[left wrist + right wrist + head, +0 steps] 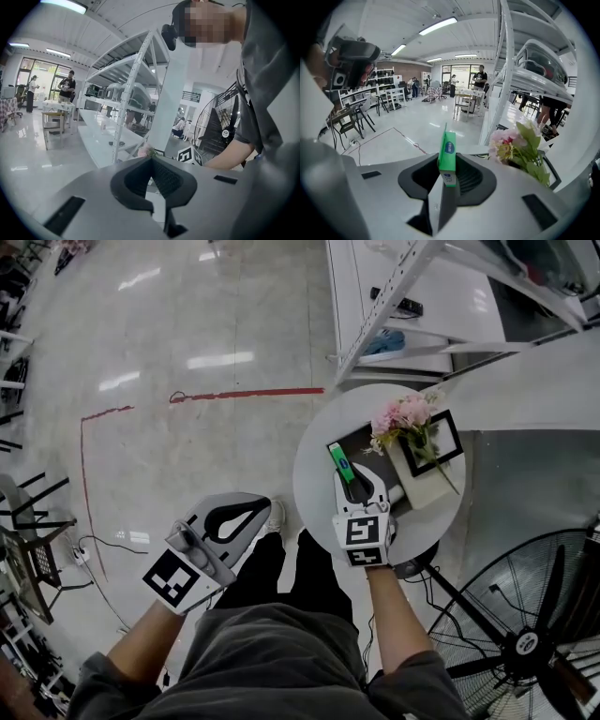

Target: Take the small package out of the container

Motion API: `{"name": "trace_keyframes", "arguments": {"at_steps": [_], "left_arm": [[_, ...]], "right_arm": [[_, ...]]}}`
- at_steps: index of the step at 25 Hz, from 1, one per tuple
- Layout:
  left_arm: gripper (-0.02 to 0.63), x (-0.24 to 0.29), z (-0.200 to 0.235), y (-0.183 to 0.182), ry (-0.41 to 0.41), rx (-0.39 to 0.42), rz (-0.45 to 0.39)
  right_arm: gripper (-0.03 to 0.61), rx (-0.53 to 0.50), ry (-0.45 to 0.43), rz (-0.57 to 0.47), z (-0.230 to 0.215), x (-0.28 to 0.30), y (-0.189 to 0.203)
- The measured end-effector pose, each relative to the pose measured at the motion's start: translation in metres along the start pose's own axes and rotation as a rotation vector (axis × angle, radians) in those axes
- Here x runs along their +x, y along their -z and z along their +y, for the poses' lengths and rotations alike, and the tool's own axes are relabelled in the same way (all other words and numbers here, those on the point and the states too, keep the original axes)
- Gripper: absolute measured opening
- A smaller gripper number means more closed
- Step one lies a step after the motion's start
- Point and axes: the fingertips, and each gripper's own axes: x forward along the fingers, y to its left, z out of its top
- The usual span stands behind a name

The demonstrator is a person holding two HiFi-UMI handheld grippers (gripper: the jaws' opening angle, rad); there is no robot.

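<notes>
A small green package [341, 466] [448, 150] stands upright between the jaws of my right gripper [349, 480] [448, 174], which is shut on its lower part. The gripper hangs over the near side of a round white table [317, 493], beside a dark flat container [362, 442]. Whether the package still touches that container I cannot tell. My left gripper [266, 506] [151, 158] is off the table's left side, above the floor, with its tips together and nothing between them.
Pink flowers [403, 416] [520, 145] and a black frame [446, 441] lean on a white box [424, 482] at the table's right. A white shelf rack [403, 306] stands behind it, a large floor fan [525, 624] at the lower right. Red tape [246, 394] marks the floor.
</notes>
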Motion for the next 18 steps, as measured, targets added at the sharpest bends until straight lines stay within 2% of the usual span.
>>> {"name": "trace_keyframes", "arguments": {"at_steps": [18], "left_arm": [[0.014, -0.045, -0.023, -0.066, 0.027, 0.093, -0.178]], "right_arm": [[0.104, -0.039, 0.053, -0.22, 0.012, -0.112, -0.116]]}}
